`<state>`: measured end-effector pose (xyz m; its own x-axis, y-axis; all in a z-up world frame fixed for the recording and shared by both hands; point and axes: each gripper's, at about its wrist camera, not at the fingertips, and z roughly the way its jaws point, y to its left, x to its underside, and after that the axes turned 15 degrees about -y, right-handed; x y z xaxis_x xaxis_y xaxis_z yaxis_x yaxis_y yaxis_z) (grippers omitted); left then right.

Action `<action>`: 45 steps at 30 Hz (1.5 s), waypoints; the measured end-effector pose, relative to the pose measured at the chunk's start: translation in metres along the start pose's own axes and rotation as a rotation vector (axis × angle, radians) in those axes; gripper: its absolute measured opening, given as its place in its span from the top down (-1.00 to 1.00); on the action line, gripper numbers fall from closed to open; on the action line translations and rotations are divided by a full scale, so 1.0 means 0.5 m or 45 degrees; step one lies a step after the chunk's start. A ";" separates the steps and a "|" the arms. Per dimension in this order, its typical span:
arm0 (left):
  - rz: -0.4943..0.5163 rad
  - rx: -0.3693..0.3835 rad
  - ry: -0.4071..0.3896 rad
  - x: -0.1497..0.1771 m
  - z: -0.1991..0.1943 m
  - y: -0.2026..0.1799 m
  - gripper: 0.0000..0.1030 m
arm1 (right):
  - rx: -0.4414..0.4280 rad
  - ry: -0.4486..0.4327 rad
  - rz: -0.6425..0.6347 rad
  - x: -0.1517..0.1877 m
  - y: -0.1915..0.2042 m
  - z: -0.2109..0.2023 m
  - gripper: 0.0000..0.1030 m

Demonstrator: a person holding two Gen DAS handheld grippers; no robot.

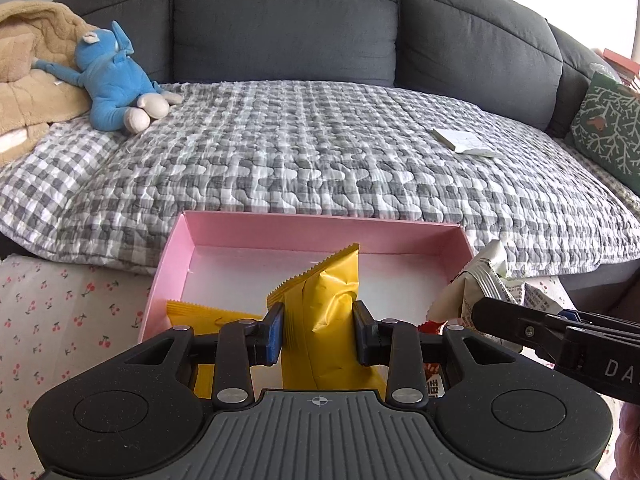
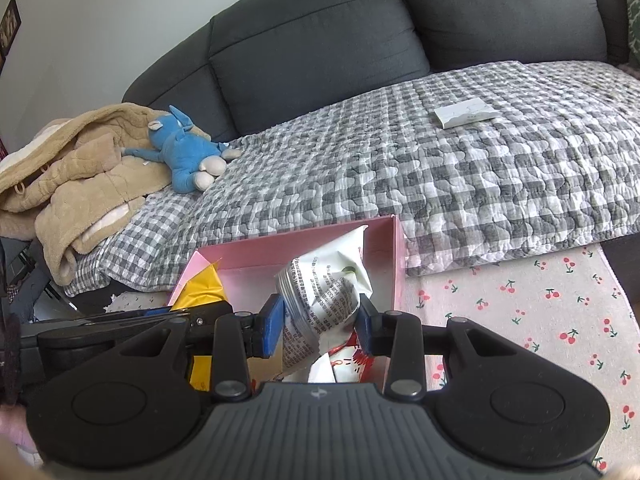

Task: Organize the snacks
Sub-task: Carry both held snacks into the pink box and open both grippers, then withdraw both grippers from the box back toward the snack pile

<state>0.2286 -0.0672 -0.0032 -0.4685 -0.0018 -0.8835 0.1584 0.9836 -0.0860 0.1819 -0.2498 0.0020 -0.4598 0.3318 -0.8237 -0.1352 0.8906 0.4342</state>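
My left gripper (image 1: 319,330) is shut on a yellow snack packet (image 1: 328,300), held upright over the pink box (image 1: 280,228). A second yellow packet (image 1: 208,314) lies flat in the box at the left. My right gripper (image 2: 320,322) is shut on a white crumpled snack packet (image 2: 328,284) with black print, held over the right end of the pink box (image 2: 396,264). The white packet (image 1: 480,284) and the right gripper's finger also show at the right of the left wrist view. A red and white packet (image 2: 348,360) lies below it.
The box rests on a cherry-print cloth (image 2: 540,312) in front of a grey sofa with a checked quilt (image 1: 320,152). On the quilt lie a blue plush toy (image 1: 116,80), a tan blanket (image 1: 28,80) and a white booklet (image 1: 464,142). A green cushion (image 1: 608,128) is at the right.
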 end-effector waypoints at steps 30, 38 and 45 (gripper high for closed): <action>0.049 0.010 -0.005 0.007 -0.035 0.015 -0.47 | -0.004 -0.015 -0.048 -0.013 0.013 -0.027 -0.21; 0.043 0.014 -0.043 0.010 -0.118 0.045 -0.70 | 0.013 -0.005 -0.120 -0.012 0.067 -0.075 -0.73; 0.029 0.003 -0.059 0.027 -0.188 0.073 -0.81 | 0.058 -0.002 -0.175 0.003 0.109 -0.119 -0.94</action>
<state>0.1467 -0.0145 0.0252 -0.4237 0.0118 -0.9057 0.1708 0.9830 -0.0670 0.1217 -0.2194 0.0464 -0.4384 0.2061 -0.8748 -0.1571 0.9408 0.3004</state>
